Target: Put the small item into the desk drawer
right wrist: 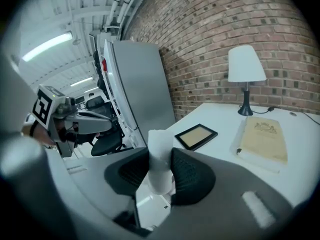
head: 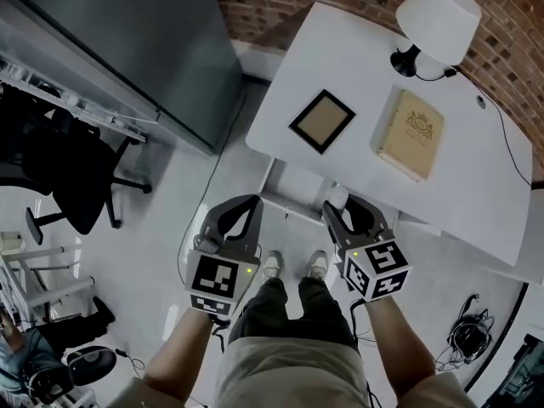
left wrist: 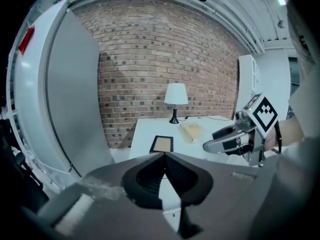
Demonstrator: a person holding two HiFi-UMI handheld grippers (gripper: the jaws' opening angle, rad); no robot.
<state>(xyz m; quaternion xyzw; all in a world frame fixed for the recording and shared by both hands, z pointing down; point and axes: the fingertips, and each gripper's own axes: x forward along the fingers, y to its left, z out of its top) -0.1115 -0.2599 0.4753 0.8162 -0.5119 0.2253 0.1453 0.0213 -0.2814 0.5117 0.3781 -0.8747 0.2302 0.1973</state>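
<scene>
- Two ribbed pads of the right gripper are pressed on the small item, a white cylinder standing upright between them with its top clear above the jaws.
- Only its lower part is clamped, so I would hold the squeeze steady and avoid tilting the gripper; a smooth round piece could pivot or slip.
- Jaws of the left gripper meet at their tips with nothing between them. That hand is free, and judging by the task it should do the drawer work.
- Both grippers hang side by side in front of the person, short of the desk and touching nothing on it.
- Under the desk's near edge a white unit looks like the drawer; no open compartment shows, so it probably needs pulling out first.
- Open it with the left gripper and hold the right one back and level, then lower the item well inside before loosening.
- Picture frame, book and lamp sit on top, well away from the drawer side.
</scene>
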